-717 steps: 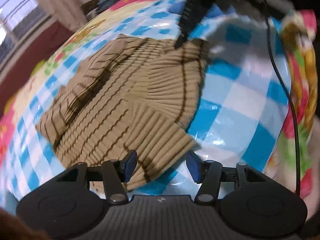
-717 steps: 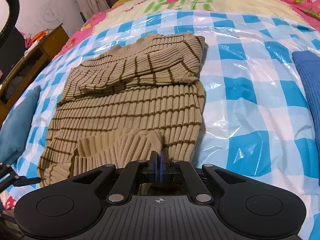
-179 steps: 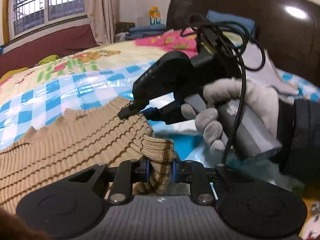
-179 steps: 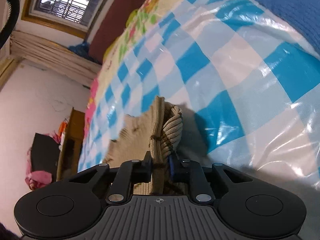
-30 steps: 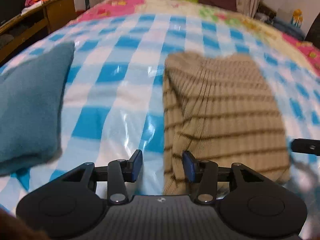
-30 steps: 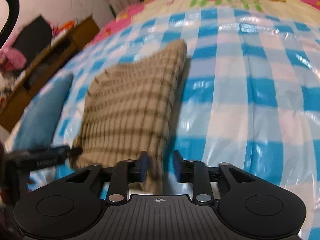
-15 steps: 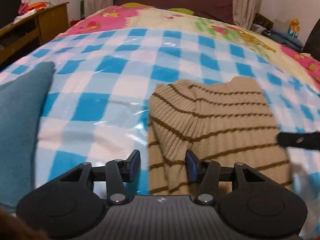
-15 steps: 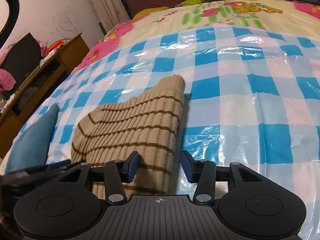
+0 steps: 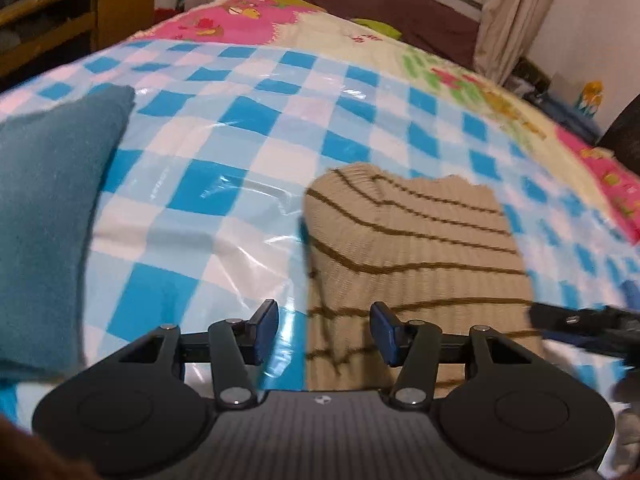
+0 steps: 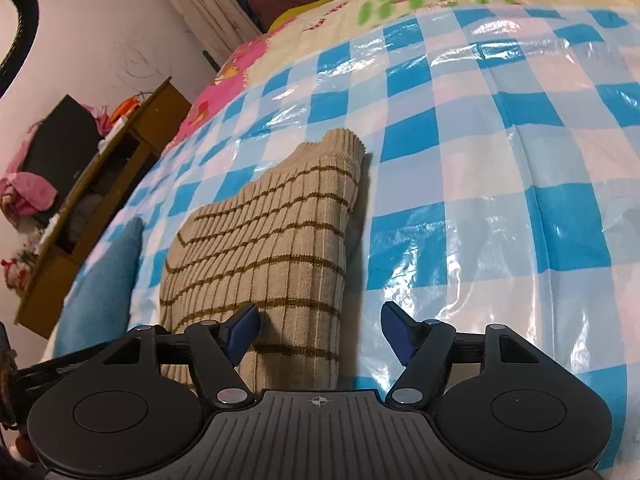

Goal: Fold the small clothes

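In the left wrist view, the left hand-held gripper (image 9: 324,330) stands with its jaws apart and nothing is pressed between them. Its blue pads (image 9: 266,322) are over the left edge of the folded sweater (image 9: 408,248), a beige ribbed knit with brown stripes. The sweater lies flat on the bed, on a blue and white checked plastic sheet (image 9: 240,152). A teal cloth (image 9: 48,208) lies on the sheet at the left, apart from the sweater. At the right edge, the tip of the right hand-held gripper (image 9: 576,322) reaches to the right border of the sweater; this part is blurred, so I cannot tell if it touches. A wooden shelf (image 9: 80,12) stands beyond the bed at the upper left.

In the right wrist view, the right hand-held gripper (image 10: 320,330) has its jaws opening, wide apart, and they do not hold anything. The right edge of the folded sweater (image 10: 272,248) lies between and below them, and the left pad is above the knit. The teal cloth (image 10: 104,284) is left of the sweater, near it but not touching. The checked plastic sheet (image 10: 500,184) fills the right side.
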A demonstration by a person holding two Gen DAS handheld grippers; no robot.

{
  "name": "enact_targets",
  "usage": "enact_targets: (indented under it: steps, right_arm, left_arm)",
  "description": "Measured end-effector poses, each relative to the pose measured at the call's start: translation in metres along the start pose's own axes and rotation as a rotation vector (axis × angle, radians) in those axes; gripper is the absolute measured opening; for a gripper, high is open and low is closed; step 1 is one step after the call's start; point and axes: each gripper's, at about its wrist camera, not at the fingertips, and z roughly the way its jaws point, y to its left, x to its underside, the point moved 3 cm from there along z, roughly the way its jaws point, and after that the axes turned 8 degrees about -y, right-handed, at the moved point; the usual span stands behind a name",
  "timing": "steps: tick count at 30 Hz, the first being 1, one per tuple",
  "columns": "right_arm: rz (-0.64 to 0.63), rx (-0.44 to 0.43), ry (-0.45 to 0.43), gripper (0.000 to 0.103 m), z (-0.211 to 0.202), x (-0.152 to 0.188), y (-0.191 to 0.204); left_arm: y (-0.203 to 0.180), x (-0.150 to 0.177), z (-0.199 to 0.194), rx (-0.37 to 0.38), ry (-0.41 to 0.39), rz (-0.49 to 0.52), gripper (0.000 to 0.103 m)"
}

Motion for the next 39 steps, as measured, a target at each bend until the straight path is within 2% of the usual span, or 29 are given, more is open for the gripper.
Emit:
enact_targets:
  steps: [3,6,8,11,15,17,19,22,26,29,32,35,39]
  right_arm:
    - [0.017,-0.031,0.015,0.071,-0.001,0.004,-0.002]
    - [0.028,-0.071,0.032,0.073,0.002,0.009,-0.001]
    - [0.043,-0.098,0.049,0.074,0.008,0.012,0.0]
    - [0.058,-0.12,0.076,0.075,0.022,0.016,0.002]
    - [0.086,-0.159,0.098,0.078,0.033,0.02,0.008]
    - [0.085,-0.151,0.092,0.075,0.036,0.02,0.01]
    - [0.088,-0.146,0.091,0.057,0.033,0.019,0.008]
    - [0.096,-0.155,0.076,0.046,0.018,0.015,0.004]
    - [0.027,-0.083,0.032,0.045,-0.007,0.006,-0.003]
    - [0.052,0.012,-0.007,0.045,-0.02,-0.005,-0.031]
    - [0.082,0.045,-0.011,0.05,-0.027,-0.016,-0.05]
    - [0.031,0.056,-0.046,0.051,-0.043,-0.019,-0.046]
    - [-0.066,0.099,-0.121,0.051,-0.064,-0.02,-0.035]
  left_arm:
    - [-0.01,0.003,-0.006,0.047,0.01,0.038,0.056]
    - [-0.016,0.012,0.003,0.055,0.047,0.082,0.062]
    - [-0.012,0.018,0.014,0.034,0.071,0.068,0.066]
    - [-0.004,0.021,0.025,0.057,0.097,0.003,0.069]
    - [-0.014,0.023,0.024,0.109,0.095,0.035,0.067]
    - [-0.018,0.024,0.027,0.128,0.105,0.029,0.065]
    - [-0.023,0.024,0.028,0.159,0.112,0.015,0.062]
    - [-0.041,0.022,0.031,0.199,0.114,0.036,0.061]
    - [-0.081,0.024,0.04,0.275,0.119,0.112,0.061]
    - [-0.109,0.027,0.053,0.308,0.136,0.171,0.06]
    - [-0.116,0.026,0.054,0.293,0.142,0.205,0.06]
    - [-0.107,0.022,0.041,0.242,0.129,0.218,0.06]
    - [-0.106,0.009,0.021,0.187,0.043,0.25,0.06]
